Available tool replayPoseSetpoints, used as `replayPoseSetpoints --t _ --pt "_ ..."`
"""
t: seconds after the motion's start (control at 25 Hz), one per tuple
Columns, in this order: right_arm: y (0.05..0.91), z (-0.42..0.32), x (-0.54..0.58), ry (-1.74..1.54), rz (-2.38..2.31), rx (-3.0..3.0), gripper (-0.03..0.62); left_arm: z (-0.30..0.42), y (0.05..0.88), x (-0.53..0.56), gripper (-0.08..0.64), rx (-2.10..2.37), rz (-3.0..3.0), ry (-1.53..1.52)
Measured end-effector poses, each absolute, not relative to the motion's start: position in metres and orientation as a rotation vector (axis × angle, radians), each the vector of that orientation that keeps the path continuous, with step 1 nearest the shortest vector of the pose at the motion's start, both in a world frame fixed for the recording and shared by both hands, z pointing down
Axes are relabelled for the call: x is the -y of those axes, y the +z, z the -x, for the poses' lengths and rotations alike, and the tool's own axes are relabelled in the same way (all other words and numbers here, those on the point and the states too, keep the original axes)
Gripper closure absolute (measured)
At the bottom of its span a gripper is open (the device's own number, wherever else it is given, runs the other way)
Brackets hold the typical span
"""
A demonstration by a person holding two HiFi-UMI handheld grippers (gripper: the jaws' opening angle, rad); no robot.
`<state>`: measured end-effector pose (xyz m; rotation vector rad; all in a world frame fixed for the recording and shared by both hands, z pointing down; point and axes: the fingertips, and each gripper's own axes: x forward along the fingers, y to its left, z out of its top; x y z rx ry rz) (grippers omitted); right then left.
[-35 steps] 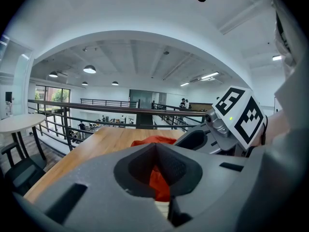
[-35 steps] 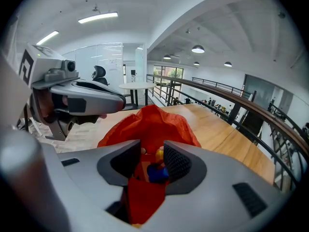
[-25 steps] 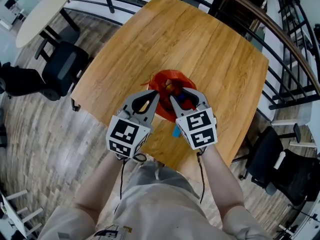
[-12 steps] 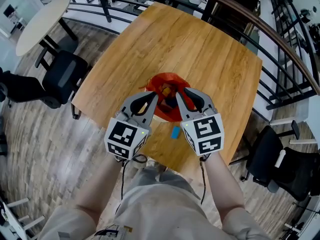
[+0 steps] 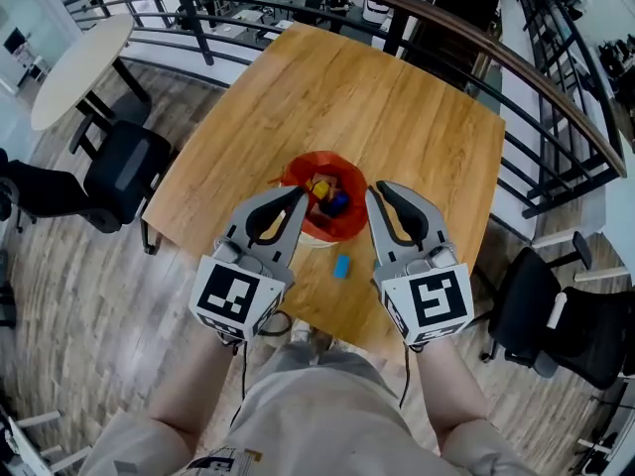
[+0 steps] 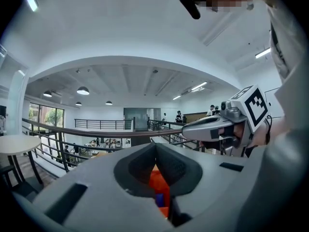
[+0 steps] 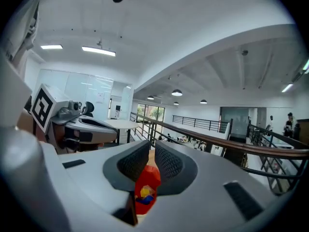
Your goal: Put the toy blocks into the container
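A red container [image 5: 298, 174] sits near the front of the wooden table [image 5: 397, 97] with several coloured toy blocks [image 5: 325, 194] inside. One blue block [image 5: 341, 265] lies on the table just in front of it. Both grippers hover above the container's near side and point level. My left gripper [image 5: 299, 194] is shut with nothing in it; the left gripper view [image 6: 155, 148] shows its tips touching. My right gripper [image 5: 374, 190] has just been closing; in the right gripper view [image 7: 151, 150] a thin slit remains, with nothing between the pads. The container [image 7: 146, 180] shows far below through that slit.
The table ends just in front of the blue block, near the person's legs. A railing [image 5: 556, 87] runs behind and to the right of the table. Black office chairs [image 5: 119, 162] stand on the floor to the left and right, by a white round table [image 5: 74, 53].
Both grippers have risen and drawn back towards the person, away from the container. The right jaws went from wide open to nearly closed. The blue block now lies uncovered.
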<state>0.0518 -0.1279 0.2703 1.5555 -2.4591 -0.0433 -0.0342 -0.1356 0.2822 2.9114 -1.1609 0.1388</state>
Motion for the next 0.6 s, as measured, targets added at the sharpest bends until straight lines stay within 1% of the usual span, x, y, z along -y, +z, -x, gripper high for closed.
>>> replayPoseSetpoints --t 0.28,0.6 --pt "0.224 -0.056 0.076 -0.169 -1.633 2.586 0.548 0.032 0.238 0.096 0.548 1.215 -2.977 0.023" --pt "0.217 -0.068 0.023 -0.146 -1.688 2.667 0.554 0.024 0.240 0.042 0.548 1.119 -3.006 -0.029"
